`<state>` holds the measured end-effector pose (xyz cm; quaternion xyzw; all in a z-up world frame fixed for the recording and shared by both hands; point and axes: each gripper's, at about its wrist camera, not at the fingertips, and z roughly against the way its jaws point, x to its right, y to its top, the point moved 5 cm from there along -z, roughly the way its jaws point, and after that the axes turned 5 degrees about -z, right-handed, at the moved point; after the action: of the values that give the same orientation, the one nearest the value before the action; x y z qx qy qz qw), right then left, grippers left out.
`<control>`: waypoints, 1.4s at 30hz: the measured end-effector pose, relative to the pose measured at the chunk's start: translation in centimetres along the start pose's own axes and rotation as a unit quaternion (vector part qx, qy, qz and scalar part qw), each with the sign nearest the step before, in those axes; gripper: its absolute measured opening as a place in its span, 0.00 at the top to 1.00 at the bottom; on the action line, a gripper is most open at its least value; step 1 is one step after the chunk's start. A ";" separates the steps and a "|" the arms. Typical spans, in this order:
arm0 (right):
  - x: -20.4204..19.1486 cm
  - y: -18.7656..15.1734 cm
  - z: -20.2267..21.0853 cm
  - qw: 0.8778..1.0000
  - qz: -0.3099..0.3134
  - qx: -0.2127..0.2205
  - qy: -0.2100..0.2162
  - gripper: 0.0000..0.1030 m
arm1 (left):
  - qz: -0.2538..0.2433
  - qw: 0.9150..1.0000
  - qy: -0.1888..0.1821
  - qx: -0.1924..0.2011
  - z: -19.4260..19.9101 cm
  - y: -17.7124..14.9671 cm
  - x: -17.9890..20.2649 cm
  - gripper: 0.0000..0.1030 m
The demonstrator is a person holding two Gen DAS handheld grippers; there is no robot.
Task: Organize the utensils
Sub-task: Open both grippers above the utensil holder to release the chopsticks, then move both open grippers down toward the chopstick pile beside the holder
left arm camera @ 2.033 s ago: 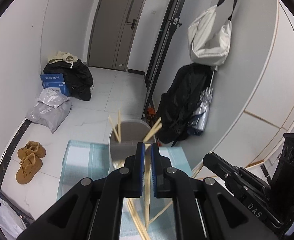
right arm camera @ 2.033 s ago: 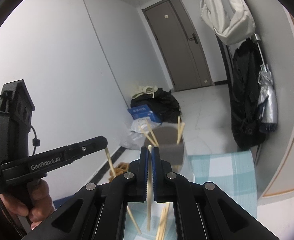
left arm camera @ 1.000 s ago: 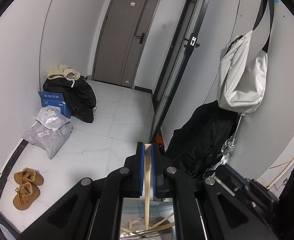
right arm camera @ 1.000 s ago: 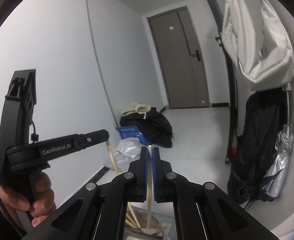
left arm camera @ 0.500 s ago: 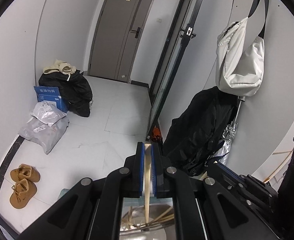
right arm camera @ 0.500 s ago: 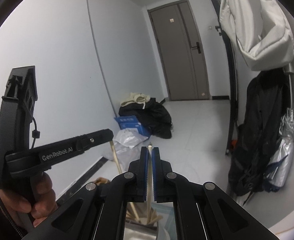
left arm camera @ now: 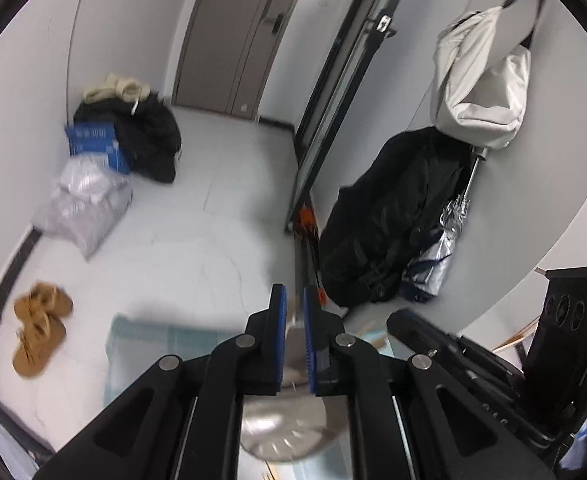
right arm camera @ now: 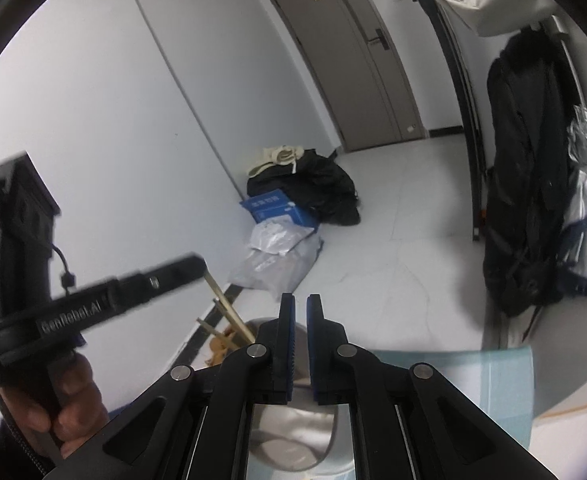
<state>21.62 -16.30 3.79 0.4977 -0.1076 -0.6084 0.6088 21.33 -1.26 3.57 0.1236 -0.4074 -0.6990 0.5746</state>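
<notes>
A shiny metal cup [left arm camera: 285, 428] stands on the blue checked tablecloth [left arm camera: 141, 344], right under both grippers. My left gripper [left arm camera: 293, 296] is over it, jaws just starting to open, and a pale blurred chopstick [left arm camera: 293, 318] is still between the pads. In the right wrist view that chopstick [right arm camera: 229, 316] slants from the left gripper [right arm camera: 197, 264] down into the cup [right arm camera: 289, 440]. A second stick leans beside it. My right gripper [right arm camera: 300, 300] is opening above the cup with nothing between its pads. A hand [right arm camera: 61, 408] holds the left gripper.
The table's far edge drops to a white tiled floor with brown shoes [left arm camera: 39, 320], plastic bags [left arm camera: 85, 208] and a blue box [right arm camera: 277, 206]. A black coat [left arm camera: 393, 216] and folded umbrella hang on the right wall, a white bag [left arm camera: 481, 92] above them.
Both grippers have sunk toward the cup and tipped down. The chopstick that stood between the right pads is gone from them. The left chopstick sits lower between its pads.
</notes>
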 end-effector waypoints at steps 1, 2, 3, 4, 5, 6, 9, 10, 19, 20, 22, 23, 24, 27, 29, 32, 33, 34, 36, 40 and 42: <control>0.0 -0.1 0.2 1.000 -0.002 0.001 -0.002 0.77 | 0.002 1.000 0.002 -0.002 0.2 -0.2 0.0 0.95; 0.1 -0.1 0.5 1.000 -0.006 0.003 -0.002 0.73 | 0.000 1.000 0.008 -0.003 0.6 -0.5 0.1 0.94; 0.1 -0.1 0.9 1.000 -0.009 0.005 -0.001 0.69 | -0.003 1.000 0.013 -0.003 1.0 -0.6 0.2 0.92; 0.2 -0.1 1.3 1.000 -0.012 0.007 -0.002 0.69 | -0.003 1.000 0.014 -0.002 1.4 -0.8 0.3 0.87; 0.3 -0.2 1.7 1.000 -0.014 0.008 -0.004 0.69 | -0.001 1.000 0.014 0.003 2.0 -1.1 0.4 0.79; 0.2 -0.3 2.3 1.000 -0.015 0.008 -0.002 0.68 | 0.001 1.000 0.018 0.007 2.5 -1.2 0.4 0.74; -0.1 -0.7 3.7 1.000 -0.013 0.016 -0.003 0.62 | 0.001 0.998 0.048 0.029 4.2 -1.8 0.4 0.55; -0.2 -0.9 4.2 1.000 -0.010 0.020 -0.001 0.62 | -0.003 0.998 0.062 0.033 4.6 -1.9 0.5 0.54; -1.6 -3.4 9.1 0.999 0.010 0.043 -0.012 0.52 | -0.016 0.993 0.109 0.044 7.5 -4.6 1.6 0.44; -1.8 -3.7 9.8 0.999 0.012 0.045 -0.013 0.51 | -0.021 0.992 0.118 0.045 7.8 -5.0 1.9 0.44; -2.0 -4.5 10.7 0.999 0.015 0.049 -0.015 0.51 | -0.019 0.992 0.119 0.048 8.4 -5.7 2.2 0.44; -2.2 -5.0 11.3 0.998 0.014 0.052 -0.020 0.50 | -0.018 0.991 0.119 0.050 8.8 -6.0 2.2 0.44; -2.3 -5.4 11.8 0.998 0.014 0.054 -0.020 0.50 | -0.018 0.991 0.121 0.055 9.2 -6.4 2.4 0.44; -2.5 -6.6 12.9 0.998 0.016 0.061 -0.024 0.49 | -0.023 0.989 0.131 0.069 10.1 -7.5 2.9 0.35; -2.5 -7.6 13.5 0.998 0.014 0.063 -0.027 0.48 | -0.028 0.987 0.135 0.078 10.8 -8.5 3.2 0.29; -2.3 -9.1 14.0 0.997 0.015 0.065 -0.033 0.43 | -0.028 0.987 0.139 0.081 11.1 -9.5 3.3 0.25; -2.2 -9.6 14.0 0.997 0.018 0.064 -0.036 0.41 | -0.024 0.987 0.139 0.082 11.3 -9.9 3.1 0.24; -2.2 -10.0 14.1 0.997 0.020 0.062 -0.039 0.40 | -0.021 0.986 0.140 0.083 11.3 -10.2 3.0 0.21; -1.9 -11.0 14.0 0.997 0.025 0.060 -0.046 0.39 | -0.017 0.985 0.145 0.088 11.4 -11.0 2.7 0.19; -1.7 -12.8 14.0 0.996 0.032 0.058 -0.053 0.35 | -0.025 0.986 0.143 0.086 11.0 -12.3 2.5 0.19; -1.8 -13.7 13.7 0.996 0.042 0.055 -0.057 0.33 | -0.030 0.985 0.145 0.085 10.7 -13.0 2.5 0.18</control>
<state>2.38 -18.07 1.14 0.4898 -0.1963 -0.6032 0.5981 4.63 1.16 1.86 0.2845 -0.3738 -0.6532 0.5939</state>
